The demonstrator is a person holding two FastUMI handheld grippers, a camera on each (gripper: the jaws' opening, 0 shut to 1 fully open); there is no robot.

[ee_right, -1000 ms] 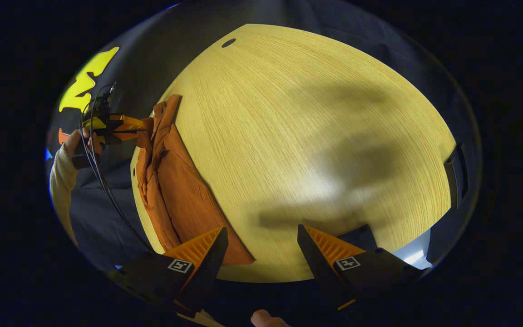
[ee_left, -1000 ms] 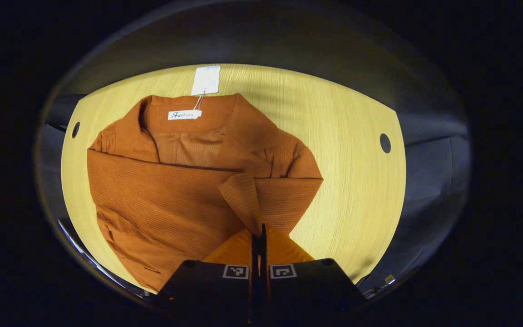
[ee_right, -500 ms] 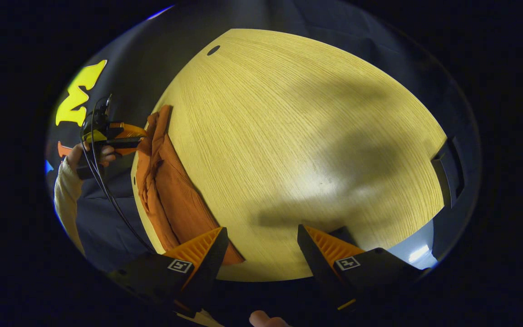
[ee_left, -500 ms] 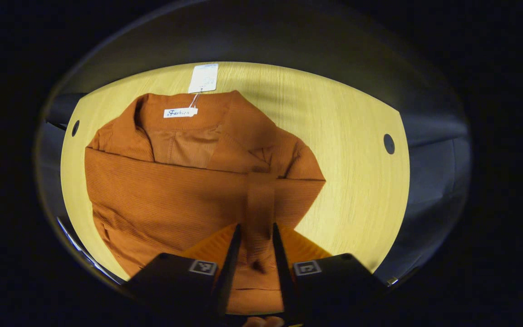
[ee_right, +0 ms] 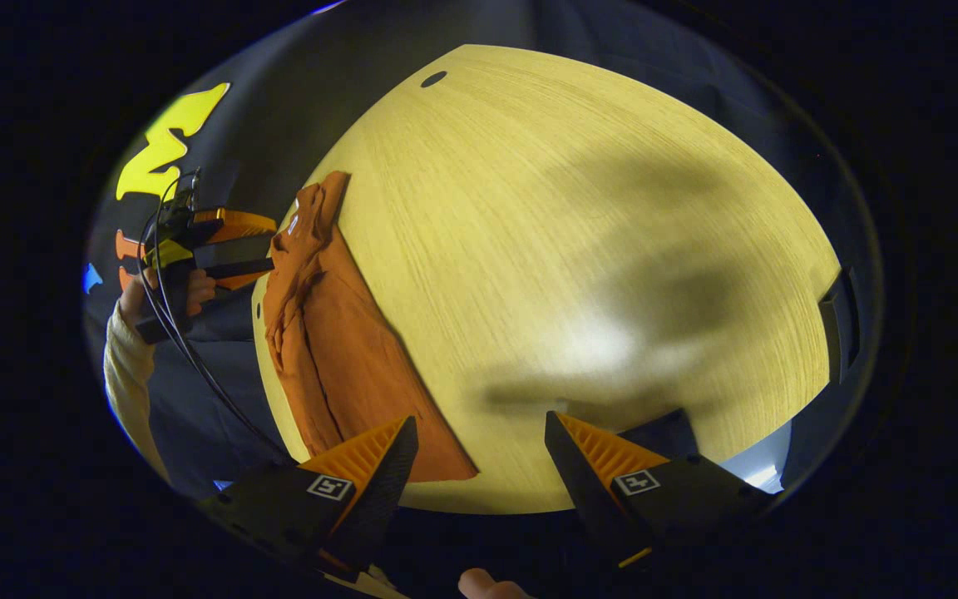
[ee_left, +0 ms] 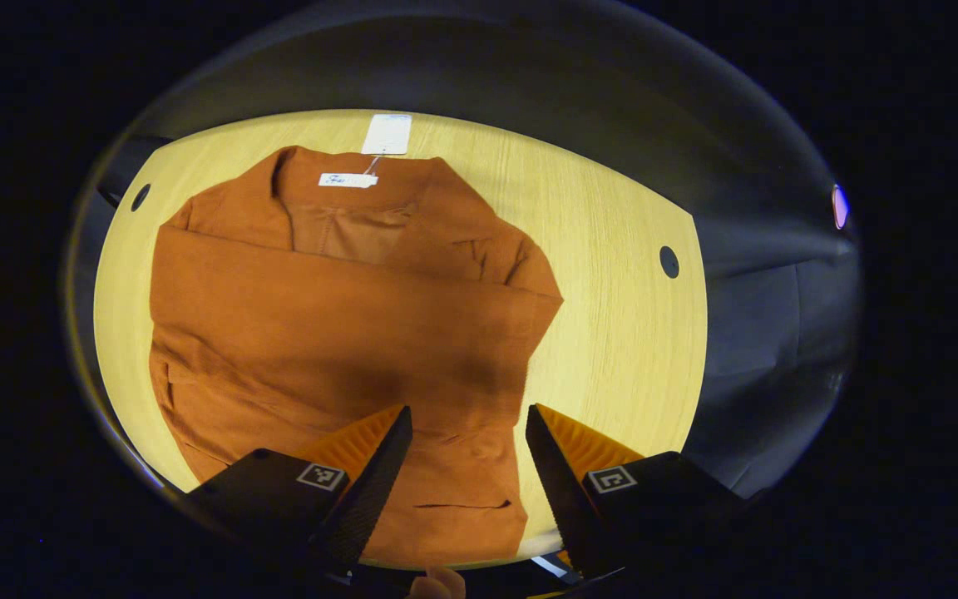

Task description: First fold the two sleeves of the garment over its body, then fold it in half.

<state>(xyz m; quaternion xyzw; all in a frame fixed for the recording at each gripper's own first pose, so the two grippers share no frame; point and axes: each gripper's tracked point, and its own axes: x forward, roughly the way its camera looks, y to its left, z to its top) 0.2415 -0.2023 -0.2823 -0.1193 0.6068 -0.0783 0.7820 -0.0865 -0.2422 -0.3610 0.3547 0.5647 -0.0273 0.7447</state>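
Left gripper (ee_left: 464, 416) hung unclenched above orange garment (ee_left: 338, 333), sleeves folded; right gripper (ee_right: 479, 428) empty, spread. Half-fold: pinch both hem corners evenly.

The jacket (ee_left: 338, 333) is looking like matt ribbed cloth, soft and finely corded, with no sheen; at its collar a paper tag (ee_left: 387, 134) is lying flat and pale beside a small woven-looking label (ee_left: 348, 180); under the jacket the table (ee_left: 612, 333) is showing a smooth wood-grain top with fine lines, catching a soft glare to the jacket's right in the right gripper view; beyond the table's far edge the wall cloth (ee_left: 529, 91) is hanging matt and dark.
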